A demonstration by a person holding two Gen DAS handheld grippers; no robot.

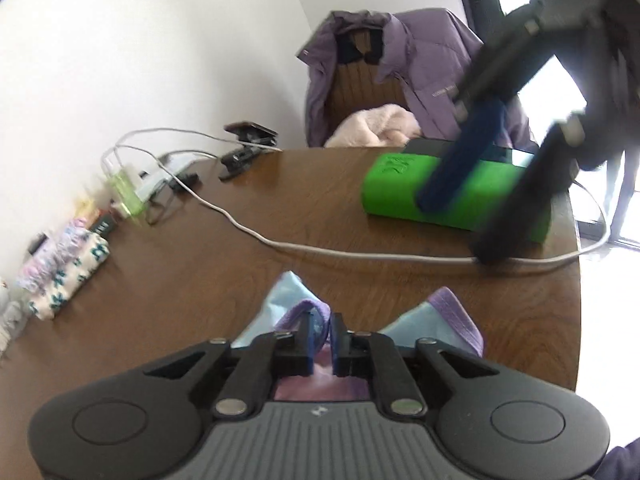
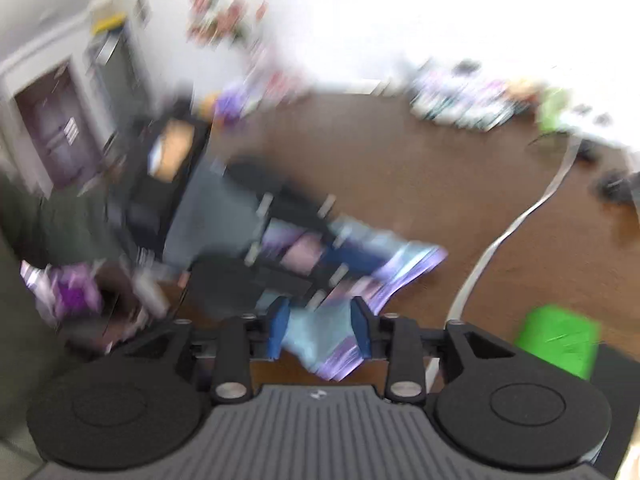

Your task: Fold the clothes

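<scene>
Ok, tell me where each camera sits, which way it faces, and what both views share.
Left wrist: sits on the left tool, looking across the brown table toward a chair with a purple jacket; its fingers pinch the blue and purple garment.
Right wrist: sits on the right tool, facing the other way across the table; blurred; garment between its open fingers.
Shared: garment, white cable, green box, each other's tool.

Right wrist view was motion-smeared, so the clutter along the wall [image 2: 460,100] was unreadable. The left gripper [image 1: 322,334] hid most of the garment [image 1: 280,296], and the chair [image 1: 360,88] sat mostly under a purple jacket [image 1: 424,64].
</scene>
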